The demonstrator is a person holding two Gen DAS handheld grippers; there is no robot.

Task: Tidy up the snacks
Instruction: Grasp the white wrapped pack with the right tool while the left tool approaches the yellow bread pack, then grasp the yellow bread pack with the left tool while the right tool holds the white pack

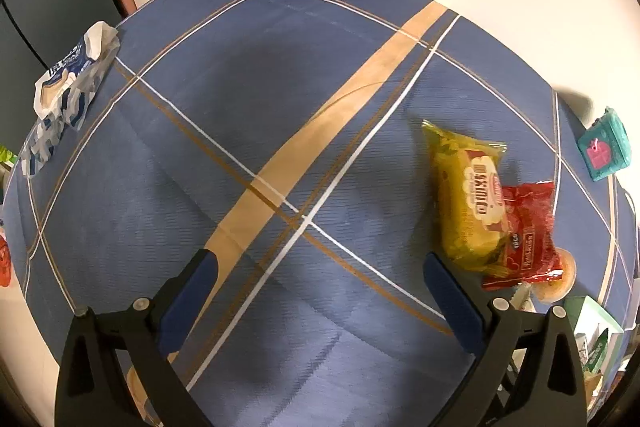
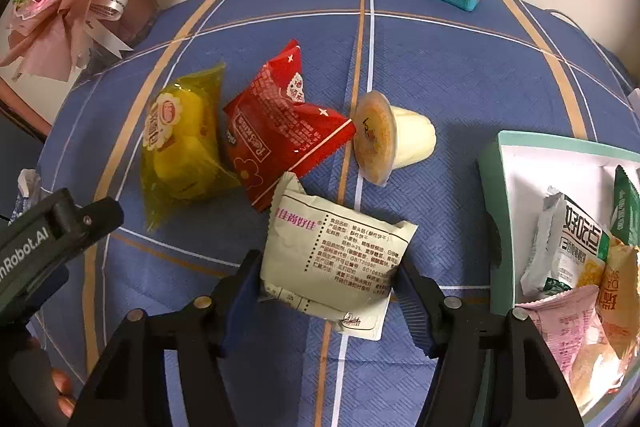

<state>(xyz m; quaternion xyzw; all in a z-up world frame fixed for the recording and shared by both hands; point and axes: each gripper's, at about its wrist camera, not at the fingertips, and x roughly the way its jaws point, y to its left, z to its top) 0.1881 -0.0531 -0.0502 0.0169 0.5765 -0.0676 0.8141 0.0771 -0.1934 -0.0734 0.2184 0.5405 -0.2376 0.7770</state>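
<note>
white snack packet (image 2: 334, 259) | between right gripper (image 2: 326, 285) jaws | both touching

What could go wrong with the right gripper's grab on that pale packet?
1. The right gripper has its pads against the pale packet's puffy sides; a soft pouch could squeeze out or slip on lifting.
2. The packet's upper corner sits against the red packet, so lifting may drag or nudge that one.
3. The mint box already holds several packets; dropping this one in may leave it resting on top or spilling over the rim.
</note>
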